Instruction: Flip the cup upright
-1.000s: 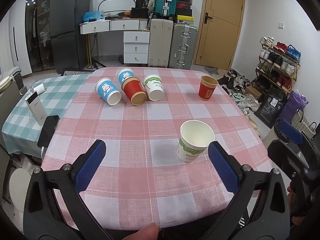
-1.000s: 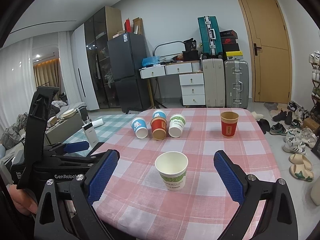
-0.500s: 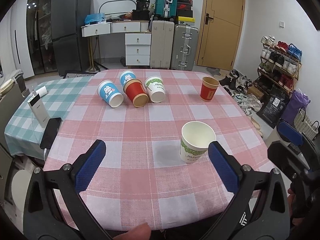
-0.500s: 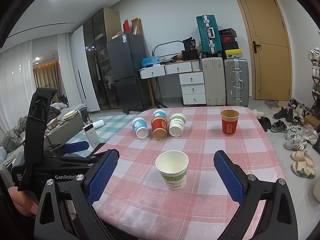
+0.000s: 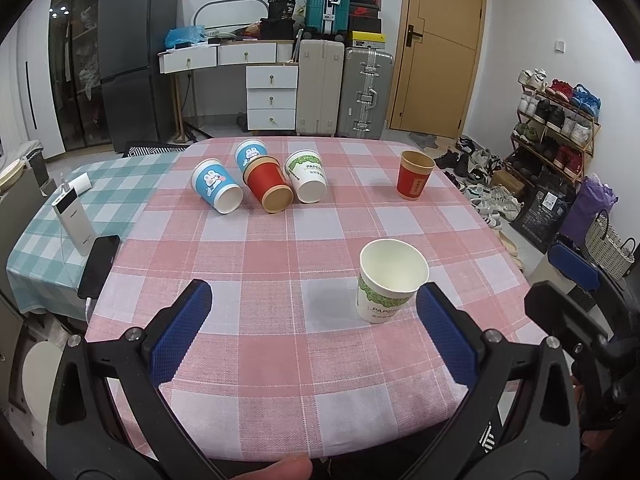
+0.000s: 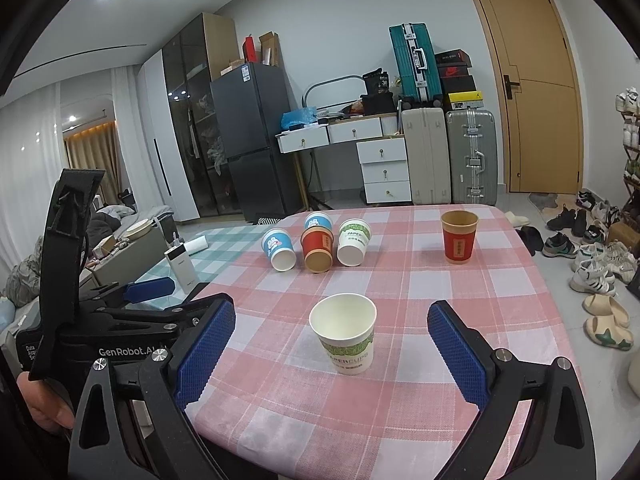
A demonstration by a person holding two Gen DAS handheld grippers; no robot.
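Note:
A white-and-green paper cup (image 5: pixel 390 282) (image 6: pixel 346 332) stands upright near the table's front. A red cup (image 5: pixel 414 180) (image 6: pixel 459 237) stands upright at the far right. Lying on their sides at the back are a blue cup (image 5: pixel 216 192) (image 6: pixel 279 249), a red cup (image 5: pixel 269 190) (image 6: pixel 317 249) and a white-green cup (image 5: pixel 307 181) (image 6: pixel 353 242); another blue cup (image 5: pixel 249 153) stands behind them. My left gripper (image 5: pixel 312 300) is open and empty, left of the near cup. My right gripper (image 6: pixel 331 322) is open, with the near cup between its fingers, untouched.
A pink checked tablecloth (image 5: pixel 312 236) covers the table. A power bank (image 5: pixel 74 218) and a phone (image 5: pixel 100 264) lie on the teal cloth at the left. Suitcases, drawers and a shoe rack (image 5: pixel 560 120) stand beyond the table.
Both grippers have drawn back and risen slightly; the cups look a little farther away. No cup has moved.

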